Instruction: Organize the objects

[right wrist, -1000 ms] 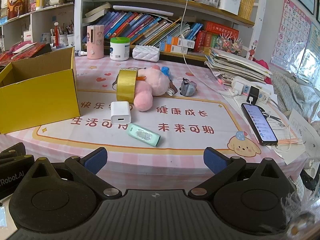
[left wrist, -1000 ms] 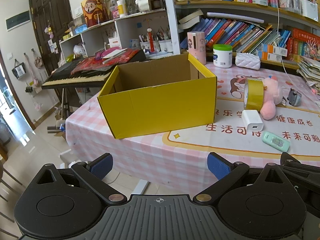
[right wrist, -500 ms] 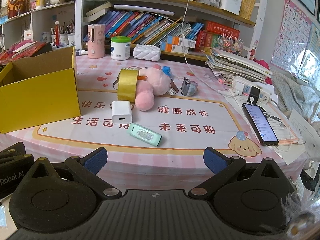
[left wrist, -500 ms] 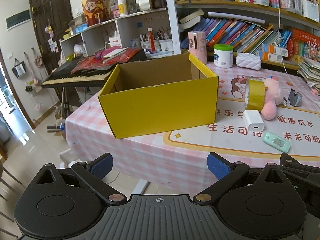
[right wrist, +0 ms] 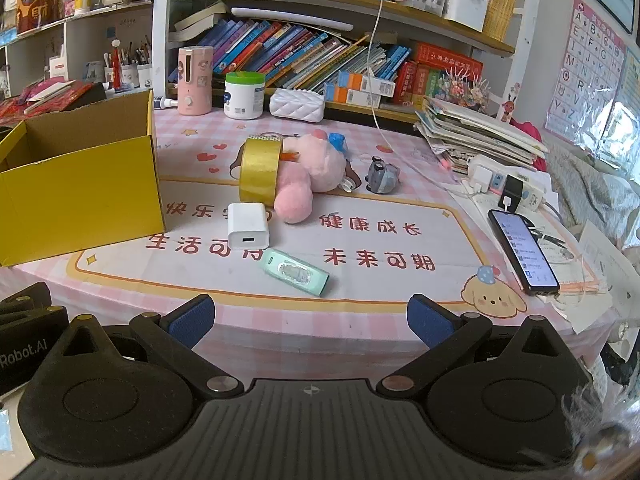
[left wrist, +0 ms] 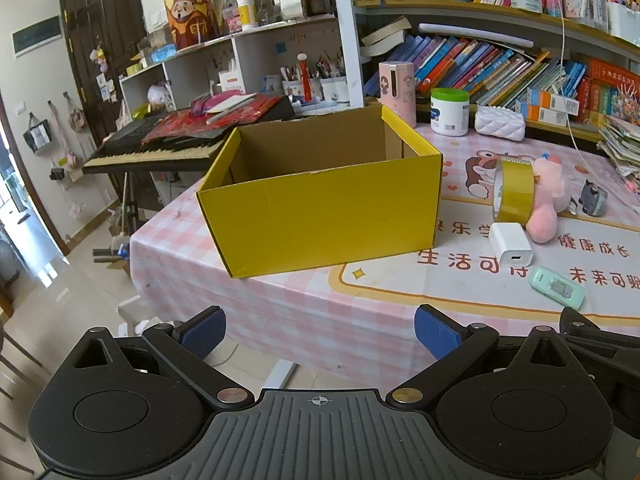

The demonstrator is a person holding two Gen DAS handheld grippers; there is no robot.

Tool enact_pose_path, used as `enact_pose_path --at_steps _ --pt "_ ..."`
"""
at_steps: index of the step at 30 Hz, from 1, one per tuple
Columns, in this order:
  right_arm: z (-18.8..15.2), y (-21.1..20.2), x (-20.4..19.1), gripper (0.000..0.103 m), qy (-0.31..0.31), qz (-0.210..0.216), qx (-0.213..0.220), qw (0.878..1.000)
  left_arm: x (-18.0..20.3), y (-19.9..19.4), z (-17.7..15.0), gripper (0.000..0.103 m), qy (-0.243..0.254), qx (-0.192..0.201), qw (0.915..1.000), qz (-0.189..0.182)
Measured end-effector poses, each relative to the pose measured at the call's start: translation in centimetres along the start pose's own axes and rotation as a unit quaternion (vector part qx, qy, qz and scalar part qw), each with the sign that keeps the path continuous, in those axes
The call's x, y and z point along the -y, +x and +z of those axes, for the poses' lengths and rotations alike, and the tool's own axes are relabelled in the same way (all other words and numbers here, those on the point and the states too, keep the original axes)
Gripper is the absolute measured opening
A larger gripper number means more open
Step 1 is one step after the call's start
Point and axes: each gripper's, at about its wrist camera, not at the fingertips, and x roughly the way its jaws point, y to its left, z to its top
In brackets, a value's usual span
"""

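The yellow box (left wrist: pixel 320 216) stood open-topped at the table's (left wrist: pixel 280 308) left end. At its three o'clock lay yellow tape (right wrist: pixel 260 168), pink plush (right wrist: pixel 308 176), white charger (right wrist: pixel 248 226) and green case (right wrist: pixel 296 272). Left gripper (left wrist: pixel 320 330) and right gripper (right wrist: pixel 308 318) were spread wide, holding nothing.

You had a yellow box (left wrist: pixel 320 216) with a plain brown inside on a pink-and-white checked tablecloth (right wrist: pixel 280 328), whose white panel carried red characters and a yellow border. Beside it lay gold-yellow tape (right wrist: pixel 259 170), a pink plush toy (right wrist: pixel 308 176), a white charger (right wrist: pixel 248 226), a mint-green case (right wrist: pixel 295 272) and a grey figurine (right wrist: pixel 382 176)
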Motion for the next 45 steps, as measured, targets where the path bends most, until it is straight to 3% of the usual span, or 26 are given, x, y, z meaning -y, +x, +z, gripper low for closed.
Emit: enact_pose_path --at_steps 32,42,45 --pt "1.2 2.2 -0.8 0.103 -0.024 0.01 -0.016 1.0 0.0 2.8 0.8 0.102 -0.032 -0.034 0.9989 -0.009" --pt "3.4 5.6 0.5 0.1 -0.053 0.08 -0.018 0.995 1.6 4.4 2.0 0.102 -0.044 -0.039 0.9983 -0.001" --pt "4.0 6.9 1.0 0.088 -0.068 0.098 -0.024 0.993 2.3 5.0 2.3 0.102 -0.055 -0.047 0.9974 0.005"
